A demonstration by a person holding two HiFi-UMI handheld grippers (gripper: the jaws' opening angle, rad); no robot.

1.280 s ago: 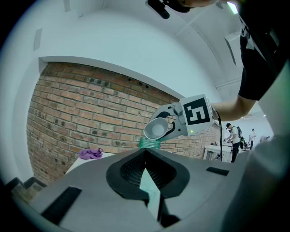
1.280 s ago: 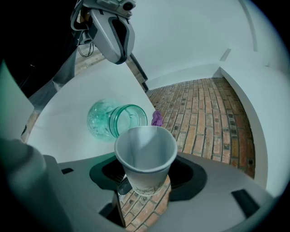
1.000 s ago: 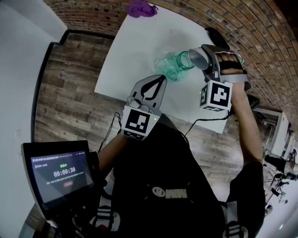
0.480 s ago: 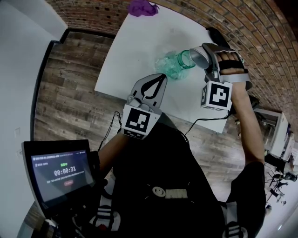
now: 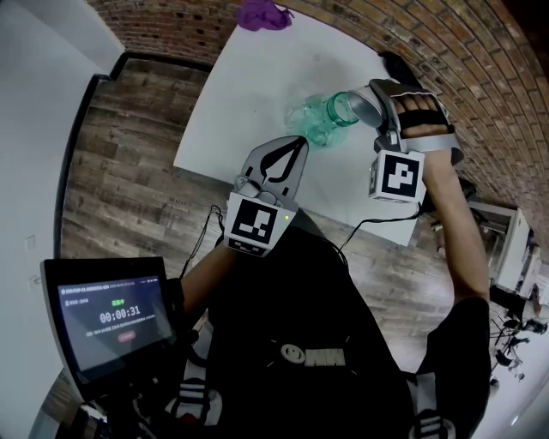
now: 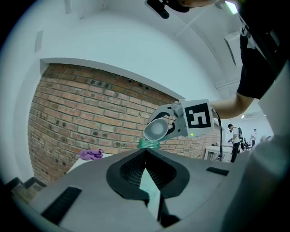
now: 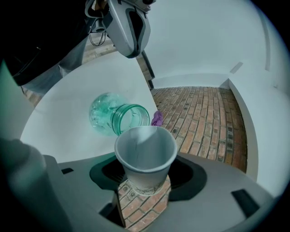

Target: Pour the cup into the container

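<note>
Your right gripper [image 5: 367, 105] closes its fingers on the paper cup [image 7: 146, 156], which is tipped toward the mouth of the green jar [image 5: 310, 122] standing mid-bench [image 5: 244, 81]. Your left gripper [image 5: 296, 147], fingers together and empty, sits by the near edge. Bare bench lies left of the jar, with a purple cloth [image 5: 262, 15] at the far edge.

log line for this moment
right gripper: shut on white paper cup | cup: tipped toward green glass jar's mouth | jar: on white table | left gripper: shut, empty
</note>
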